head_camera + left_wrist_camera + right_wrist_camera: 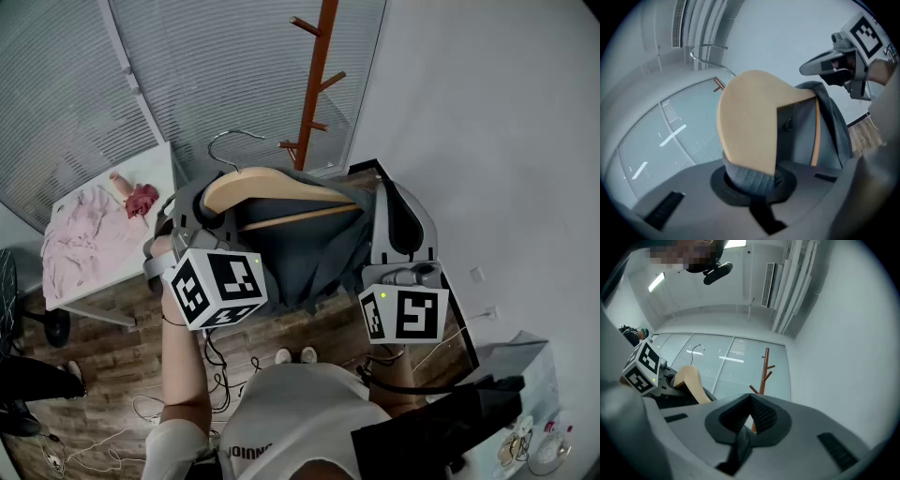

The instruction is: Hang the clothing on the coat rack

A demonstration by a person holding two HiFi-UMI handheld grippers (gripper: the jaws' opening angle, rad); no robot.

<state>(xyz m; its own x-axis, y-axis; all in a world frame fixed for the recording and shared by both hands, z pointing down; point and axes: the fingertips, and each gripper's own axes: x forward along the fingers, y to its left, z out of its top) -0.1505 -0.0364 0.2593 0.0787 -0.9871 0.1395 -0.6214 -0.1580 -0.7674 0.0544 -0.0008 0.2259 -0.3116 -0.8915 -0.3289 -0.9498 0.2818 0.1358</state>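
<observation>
Clothing (319, 258), dark grey, hangs draped over a wooden hanger (272, 187) held in the air, well short of the coat rack (314, 84). The left gripper (752, 176) is clamped on the hanger's left shoulder end, with fabric pinched under the wood. The right gripper (750, 416) sits just beside the garment's right side, its jaws drawn together on nothing. With only one end held, the hanger could pivot in the jaws, so the cloth may slide off or the wire hook (230, 141) may miss a peg.
</observation>
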